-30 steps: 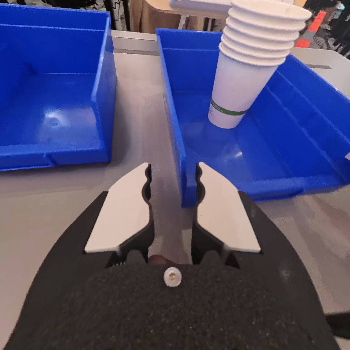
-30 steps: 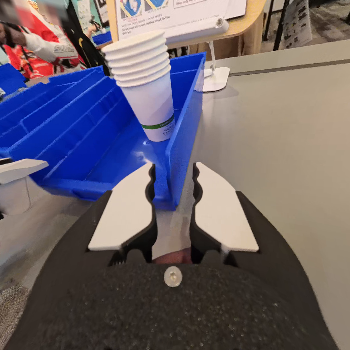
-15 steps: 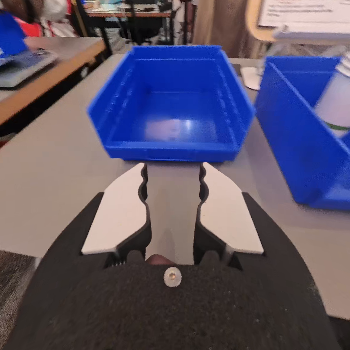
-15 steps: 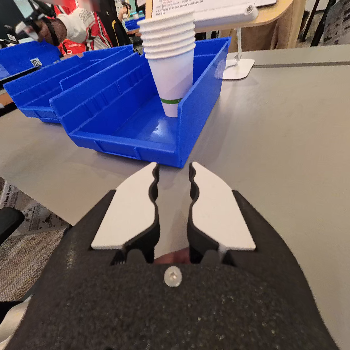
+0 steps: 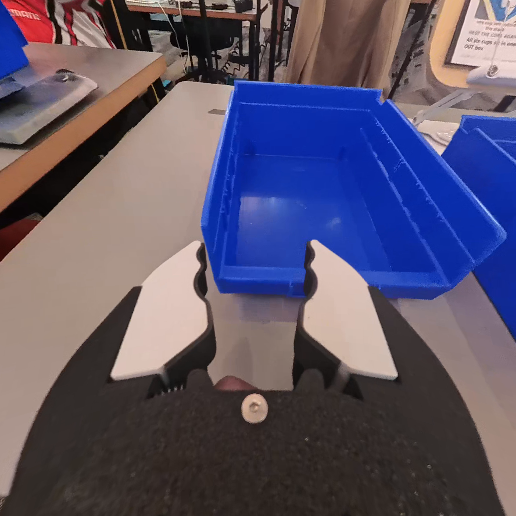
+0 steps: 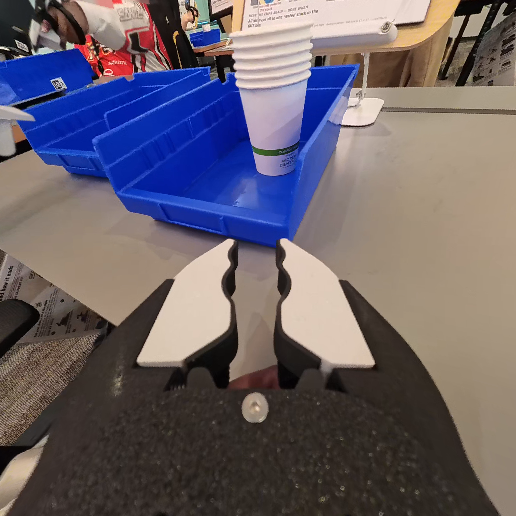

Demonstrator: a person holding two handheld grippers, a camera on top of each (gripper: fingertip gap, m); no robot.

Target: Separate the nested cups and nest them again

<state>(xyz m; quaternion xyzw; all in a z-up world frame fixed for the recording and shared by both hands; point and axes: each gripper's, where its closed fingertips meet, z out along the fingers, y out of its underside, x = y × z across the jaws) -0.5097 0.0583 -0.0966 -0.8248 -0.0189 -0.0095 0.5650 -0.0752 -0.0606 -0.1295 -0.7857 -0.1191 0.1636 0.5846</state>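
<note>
The left gripper (image 5: 255, 245), jaws wide apart and holding nothing, hovers over the grey table (image 5: 111, 223) at the front of a blue bin (image 5: 363, 282). The right gripper (image 6: 257, 243), jaws slightly parted and also bare, sits before a second bin (image 6: 220, 220), where the white cup stack (image 6: 272, 92) stands upright against its right wall.

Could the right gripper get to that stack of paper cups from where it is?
Probably yes. The right gripper is open, holds nothing, and points toward the stack of paper cups. The stack rises above the blue bin's low walls, leaving its upper part exposed.
</note>
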